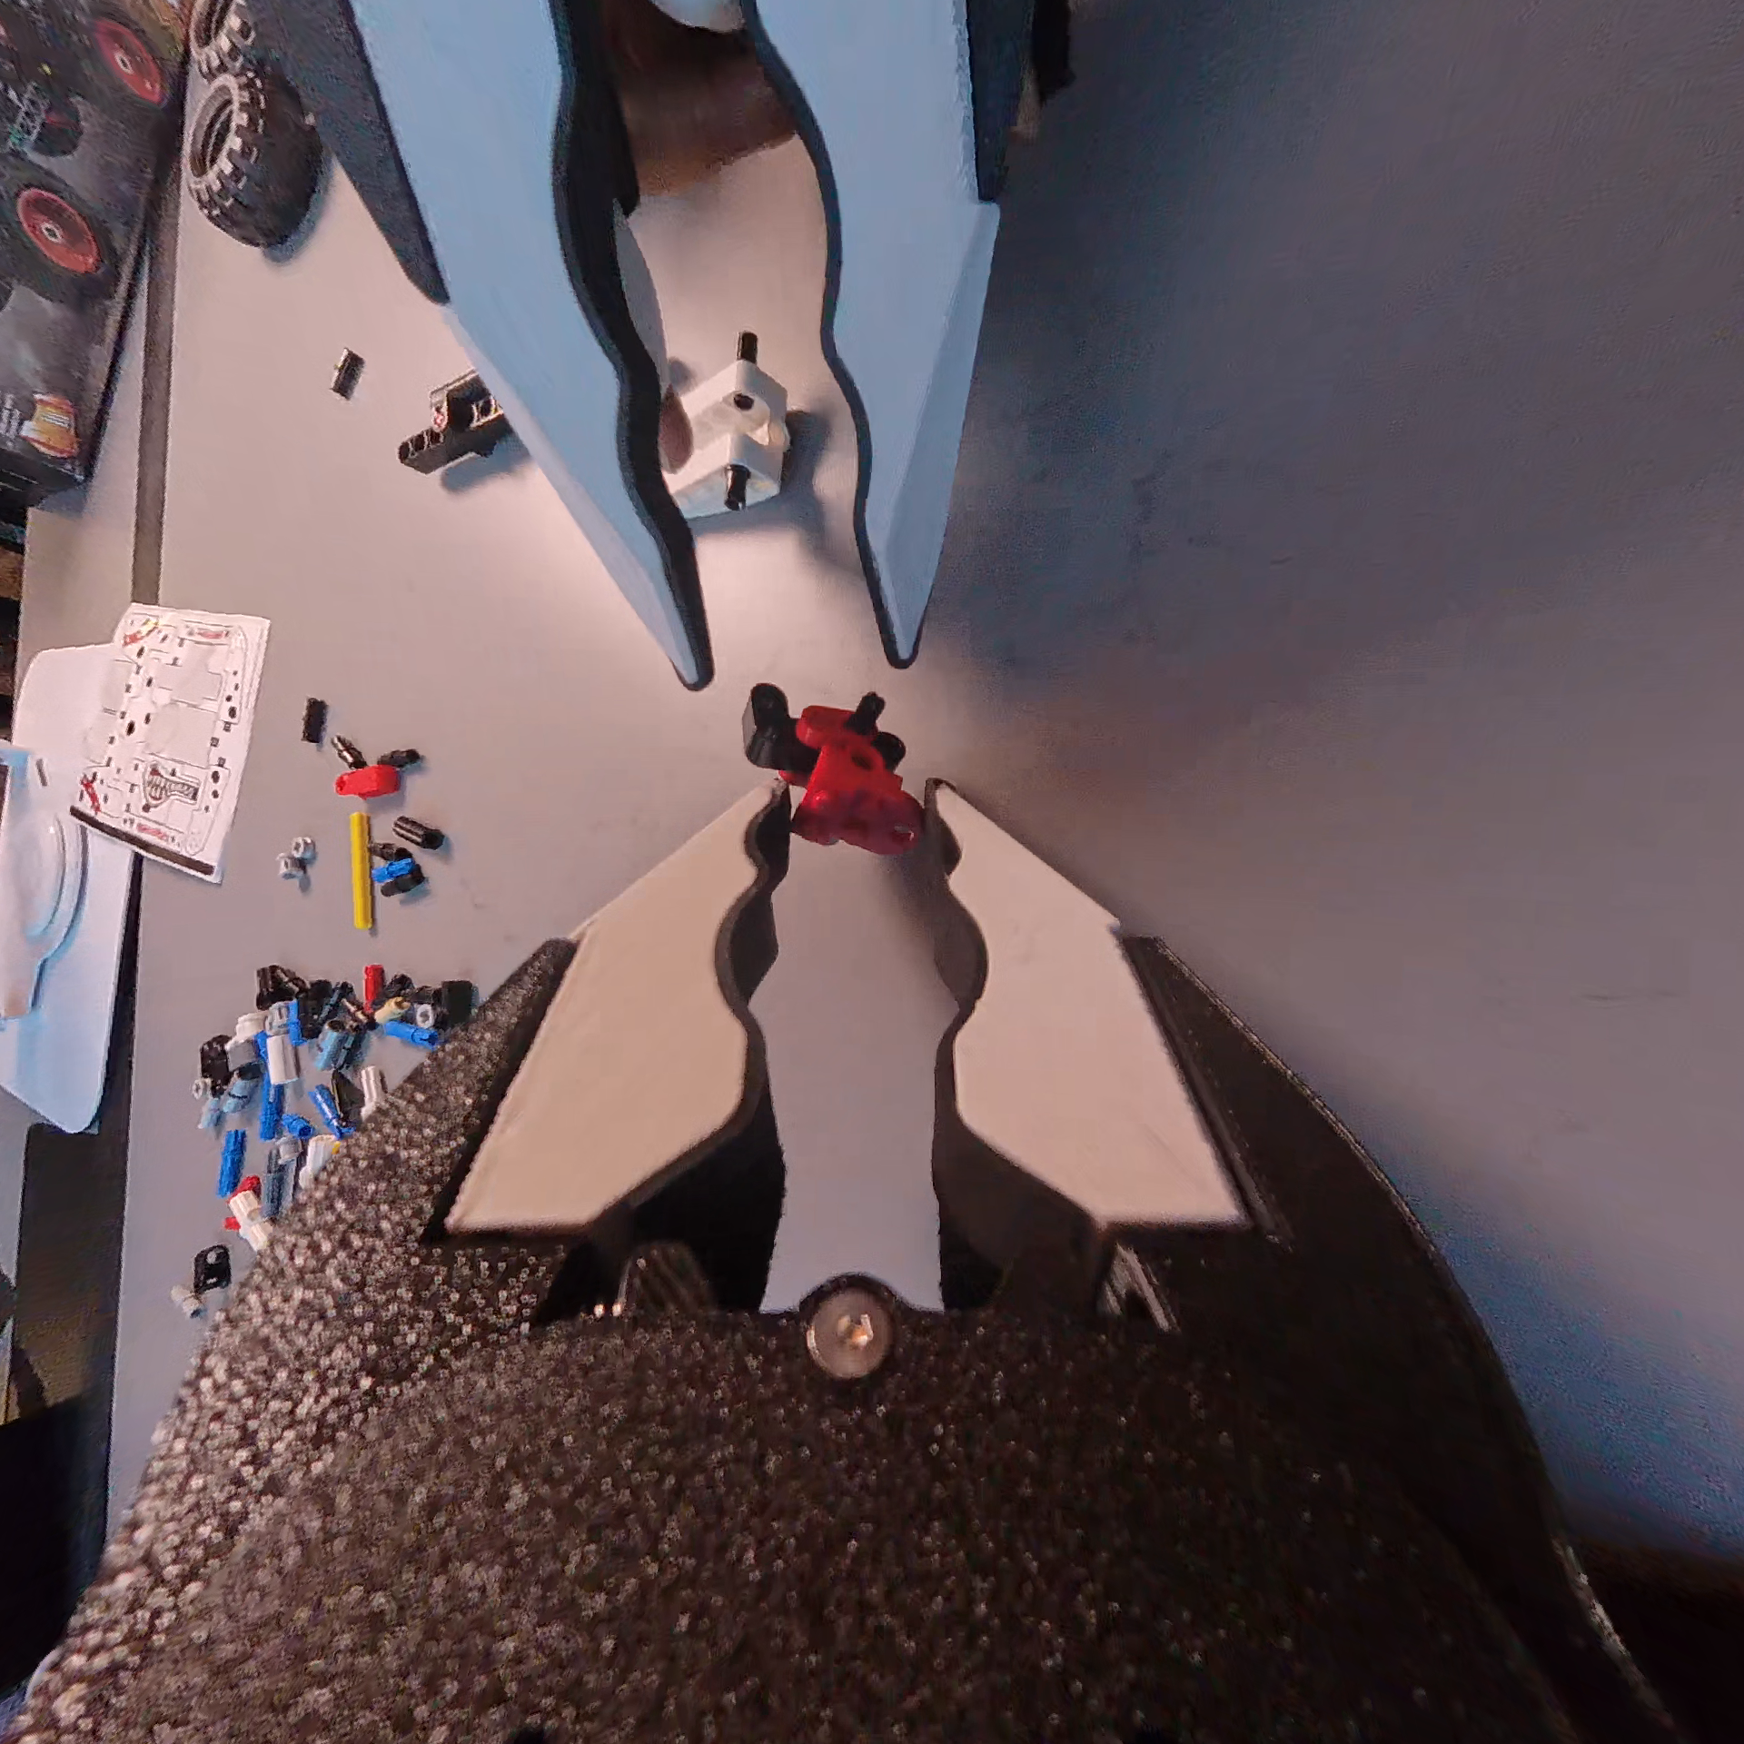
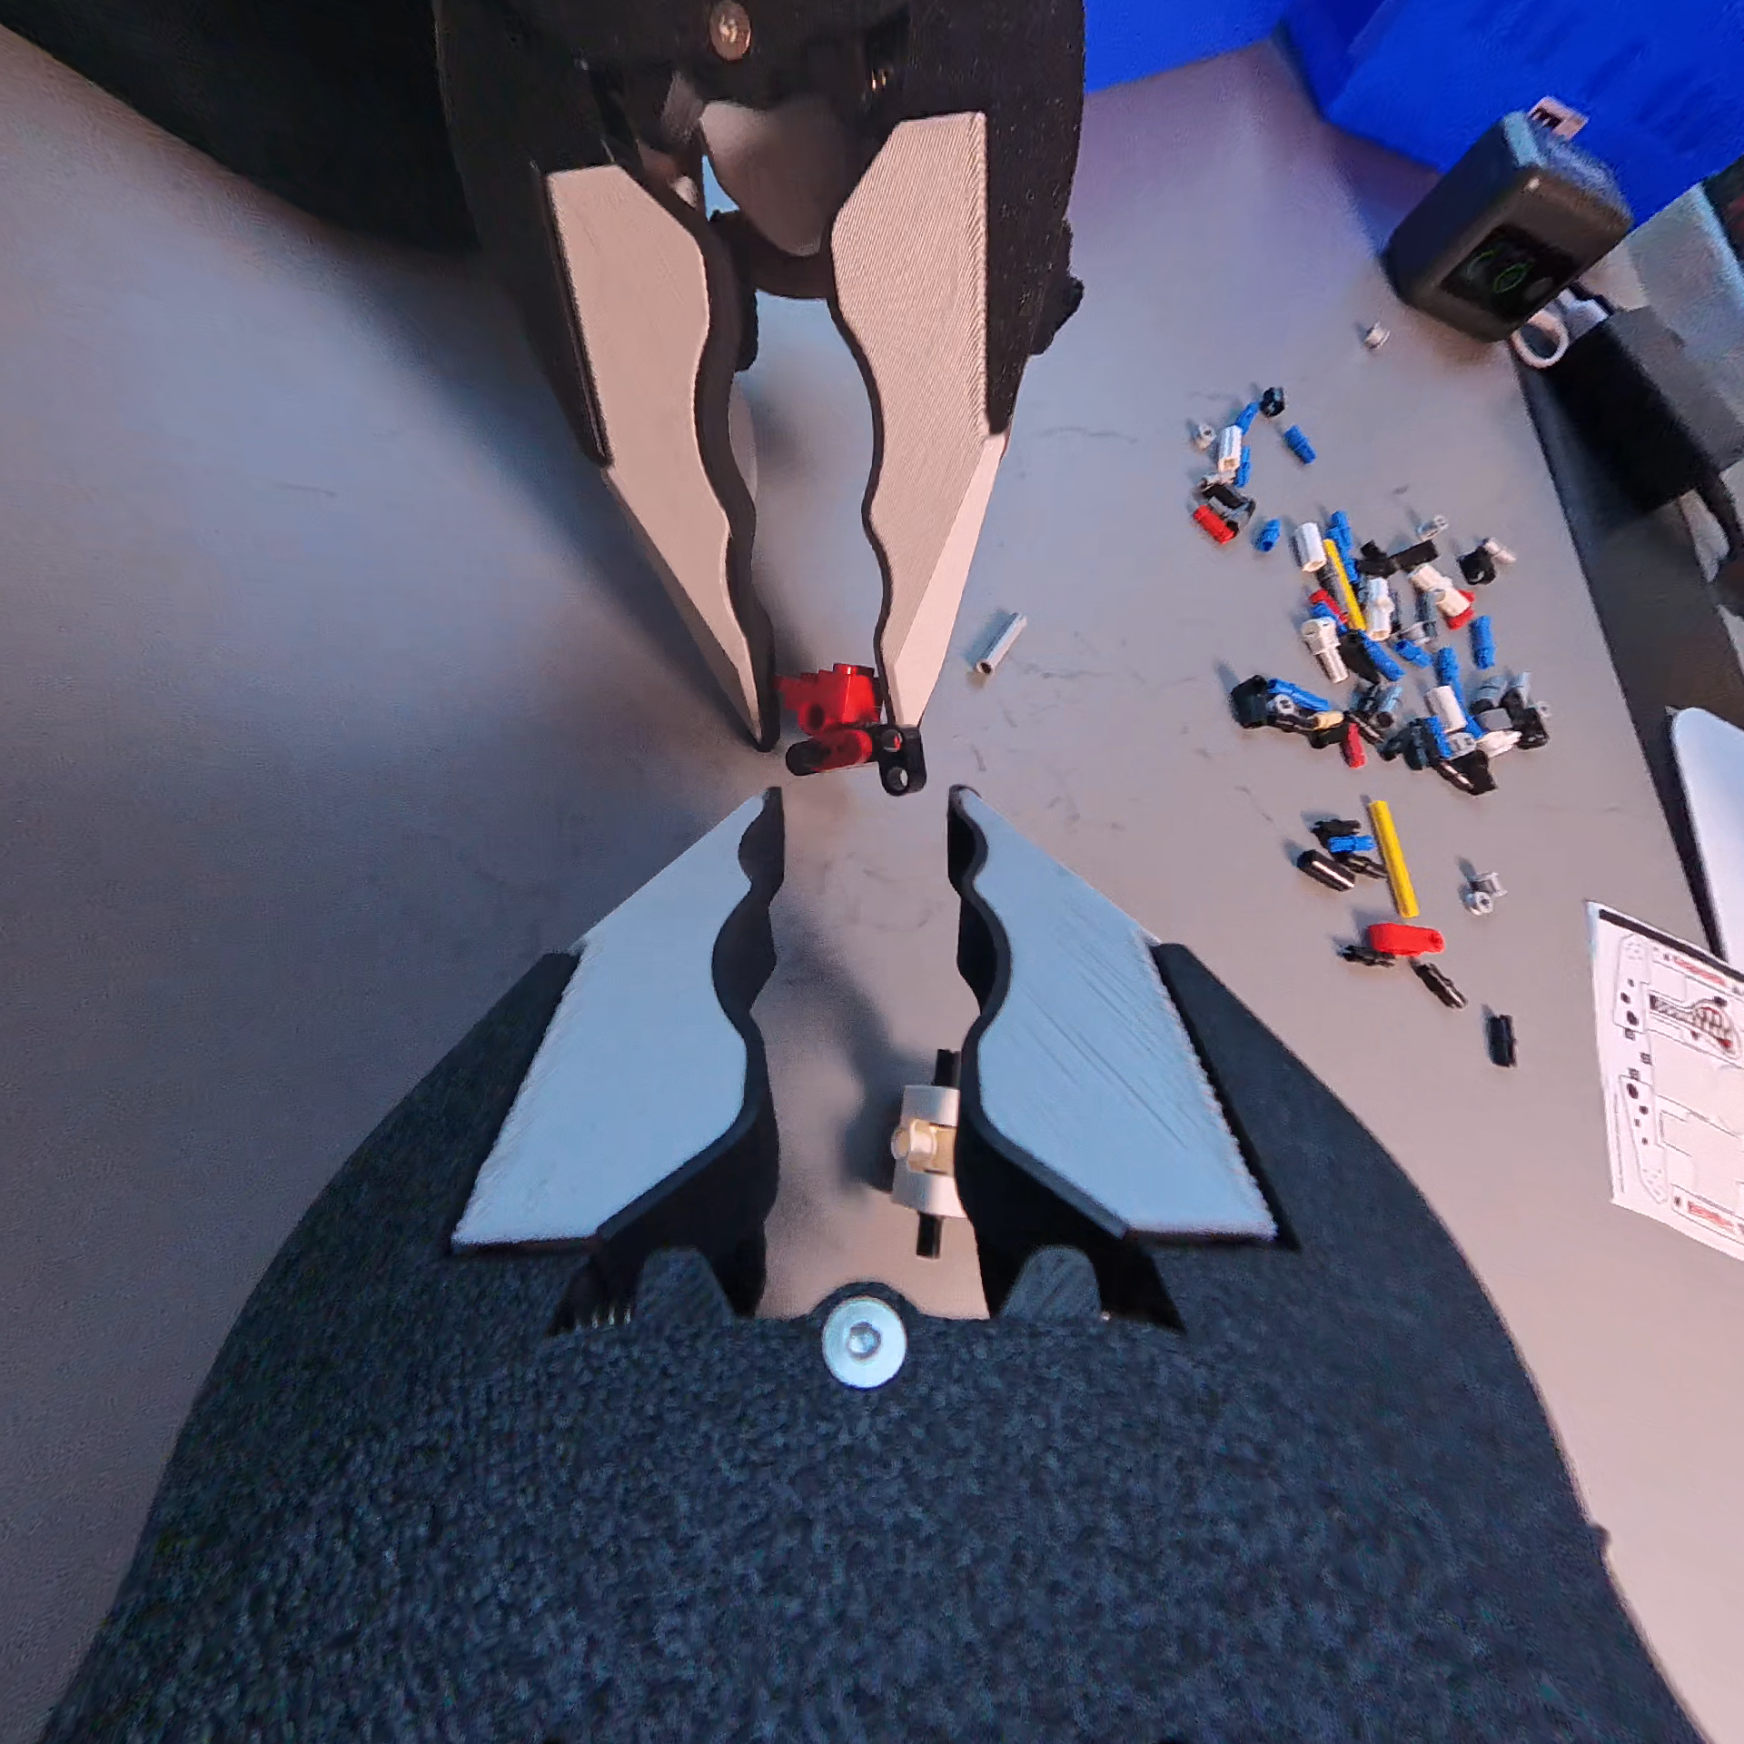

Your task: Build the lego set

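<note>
Left tongs (image 1: 854, 788) grip red-black assembly (image 1: 845, 779); right tongs (image 2: 863, 793) parted, empty.

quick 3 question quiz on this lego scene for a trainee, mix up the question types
1. True or false: the right gripper holds the small red and black lego assembly.
2. Where does the white lego block with black pins lie?
A. below the right gripper's open jaws
B. in the loose pile of small pieces
C. on the printed sheet
3. Fill in: the long thin plastic axle lying apart from the pile is coloured ___.

Key
1. False. The left gripper has its jaws closed on it, and the right gripper is open and empty.
2. A
3. yellow
</note>
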Motion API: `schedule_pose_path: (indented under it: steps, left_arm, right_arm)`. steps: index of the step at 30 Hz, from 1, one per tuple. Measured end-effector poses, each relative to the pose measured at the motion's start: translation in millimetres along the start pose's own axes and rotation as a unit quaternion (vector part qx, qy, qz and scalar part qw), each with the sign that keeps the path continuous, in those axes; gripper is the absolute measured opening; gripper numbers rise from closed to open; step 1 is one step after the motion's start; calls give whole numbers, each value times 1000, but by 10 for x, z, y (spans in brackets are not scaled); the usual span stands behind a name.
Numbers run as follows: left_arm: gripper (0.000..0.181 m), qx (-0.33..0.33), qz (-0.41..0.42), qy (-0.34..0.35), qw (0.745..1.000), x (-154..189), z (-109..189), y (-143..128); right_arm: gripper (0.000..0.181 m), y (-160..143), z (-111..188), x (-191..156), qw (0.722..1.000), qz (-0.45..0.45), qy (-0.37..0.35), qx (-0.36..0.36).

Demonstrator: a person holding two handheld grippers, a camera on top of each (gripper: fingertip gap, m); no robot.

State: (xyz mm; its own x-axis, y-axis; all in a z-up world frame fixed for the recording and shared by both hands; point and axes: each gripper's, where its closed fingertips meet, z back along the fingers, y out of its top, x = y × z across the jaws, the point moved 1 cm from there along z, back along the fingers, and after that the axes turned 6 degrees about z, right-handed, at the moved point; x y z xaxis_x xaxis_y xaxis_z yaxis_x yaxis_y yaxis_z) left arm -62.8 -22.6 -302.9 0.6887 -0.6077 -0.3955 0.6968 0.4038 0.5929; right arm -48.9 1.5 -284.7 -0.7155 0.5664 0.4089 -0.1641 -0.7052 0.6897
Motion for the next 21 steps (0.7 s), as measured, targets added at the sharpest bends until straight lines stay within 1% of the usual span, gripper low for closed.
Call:
schedule_pose_path:
  steps: [5,8,9,11,12,13,15,18,21]
  left_arm:
    - [28,0,-23,4,1000,25,0,18]
    - [27,1,-33,2,999,59,3,38]
    - [27,1,-39,4,999,66,2,43]
    - [26,0,-46,4,999,84,2,49]
    - [27,4,-43,0,999,92,5,54]
    - [30,14,-28,-11,999,105,16,65]
    - [37,35,26,-45,998,122,54,81]
    - [40,64,102,-68,990,48,129,128]
    - [39,91,158,-96,978,42,154,233]
  right_arm:
    - [42,2,-45,-54,998,-16,48,-20]
    - [41,2,-61,-90,997,-19,68,-31]
    - [37,5,-72,-109,997,-20,73,-31]
    - [17,23,-79,-124,997,-18,72,-22]
    - [16,4,-82,-126,997,-14,70,-27]
    - [18,-27,-80,-136,997,-7,70,-37]
    - [27,-20,-63,-147,997,-6,68,-36]
    - [28,12,-17,-114,998,-8,59,-28]
    - [31,-43,2,-58,998,-9,54,-43]
